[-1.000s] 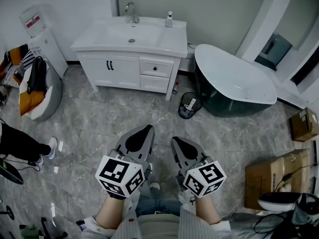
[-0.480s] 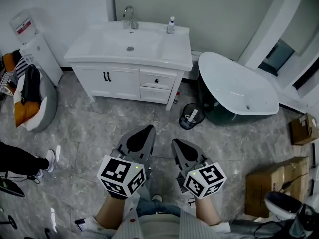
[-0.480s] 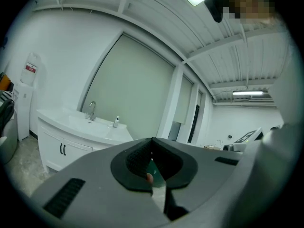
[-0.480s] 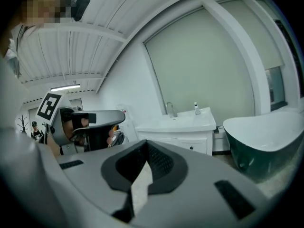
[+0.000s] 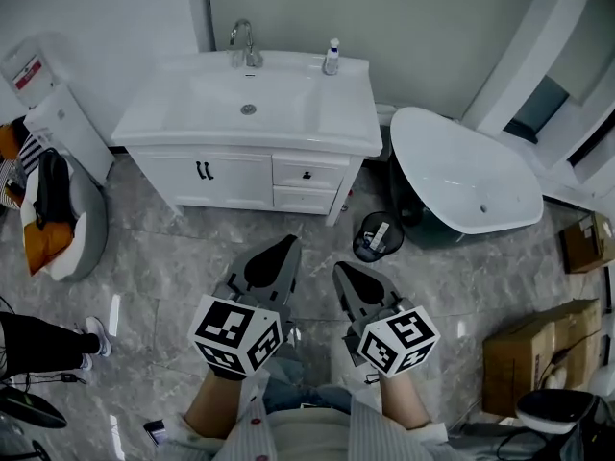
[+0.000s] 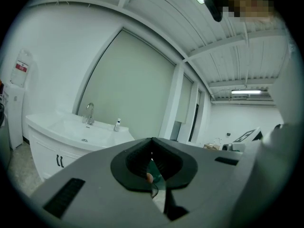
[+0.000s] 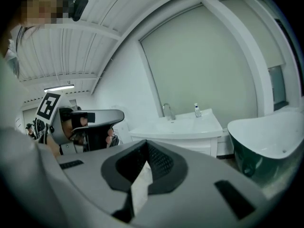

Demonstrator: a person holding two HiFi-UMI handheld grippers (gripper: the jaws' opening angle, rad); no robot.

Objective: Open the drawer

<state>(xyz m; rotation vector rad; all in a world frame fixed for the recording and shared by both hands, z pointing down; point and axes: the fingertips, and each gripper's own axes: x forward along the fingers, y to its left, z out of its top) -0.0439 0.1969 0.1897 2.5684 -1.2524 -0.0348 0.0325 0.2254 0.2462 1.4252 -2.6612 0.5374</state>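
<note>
Tongs, two pairs: left tongs [image 5: 274, 257], grey, two-jaw, clenched with tips together and nothing between them; right tongs [image 5: 351, 281], same build, just beside the left pair, likewise clenched and empty.

White drawer with small dark knob [image 5: 307, 173]: closed, flush in the front of the white vanity cabinet [image 5: 235, 181], ahead of both tongs and well apart from them.

Second closed drawer [image 5: 303, 199]: directly beneath the first.

Chrome faucet [image 5: 245, 46] and small white pump bottle [image 5: 332, 58]: on the cabinet top, beyond the drawer.

Black waste bin [image 5: 377, 238]: on the grey marbled floor [image 5: 163, 257], ahead of the right tongs, nearer than the cabinet.

White oval bathtub [image 5: 471, 185]: ahead and right of the right tongs.
</note>
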